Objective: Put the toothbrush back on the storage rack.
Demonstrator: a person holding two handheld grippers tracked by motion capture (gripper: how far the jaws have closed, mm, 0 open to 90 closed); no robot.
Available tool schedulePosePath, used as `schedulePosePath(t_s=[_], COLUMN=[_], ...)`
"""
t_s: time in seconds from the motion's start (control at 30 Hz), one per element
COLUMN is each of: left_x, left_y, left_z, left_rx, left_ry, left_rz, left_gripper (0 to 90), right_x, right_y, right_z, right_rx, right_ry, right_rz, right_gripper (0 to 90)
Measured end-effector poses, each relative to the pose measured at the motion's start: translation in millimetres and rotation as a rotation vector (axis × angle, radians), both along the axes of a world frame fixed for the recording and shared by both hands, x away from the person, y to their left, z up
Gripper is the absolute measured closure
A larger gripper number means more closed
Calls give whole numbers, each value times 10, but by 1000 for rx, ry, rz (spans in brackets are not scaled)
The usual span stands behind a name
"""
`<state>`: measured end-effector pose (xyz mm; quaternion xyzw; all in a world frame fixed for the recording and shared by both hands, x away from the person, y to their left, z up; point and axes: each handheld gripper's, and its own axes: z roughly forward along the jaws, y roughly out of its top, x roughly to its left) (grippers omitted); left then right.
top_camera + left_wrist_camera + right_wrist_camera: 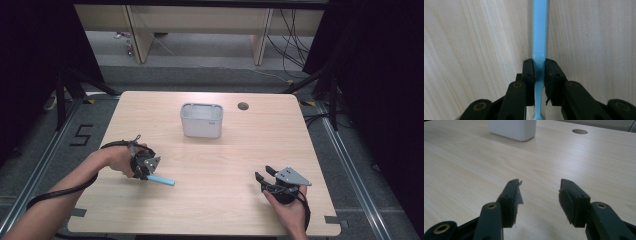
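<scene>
A pale wood-grain table (210,165) with a smooth matt finish is seen. Beside the left gripper (539,71), matt black with rubbery pads, a light blue plastic handle (540,32), finely ribbed, is shown. A matt grey plastic bin (201,120) stands beyond.

A light blue toothbrush (539,37) lies on the pale wood-grain table (220,200) (grey-white bin (201,120) behind).

Two black grippers were seen. The left gripper (148,169) had a thick black cable. A grey three-cornered plate was fixed on the right gripper (264,173). Brass rings were set in the jaws.
</scene>
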<state>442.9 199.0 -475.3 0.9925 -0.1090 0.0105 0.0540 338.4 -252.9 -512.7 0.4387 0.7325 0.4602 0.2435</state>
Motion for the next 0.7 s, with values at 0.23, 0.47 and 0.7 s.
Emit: schedulePosePath(t_s=[0.23,0.47,0.7], left_x=[-104,-200,-288], left_y=[-1,-62,-223], left_z=[92,173,279], left_rx=[-47,-59,-87], left_ry=[1,-20,-21], left_rz=[32,26,14], left_gripper=[783,783,783], right_x=[-13,21,33], right_y=[89,319,583], right_z=[8,118,242], right_rx=[-11,-52,-53], right_ry=[30,-16,-10], right_rz=[66,209,311], right_gripper=[529,535,533])
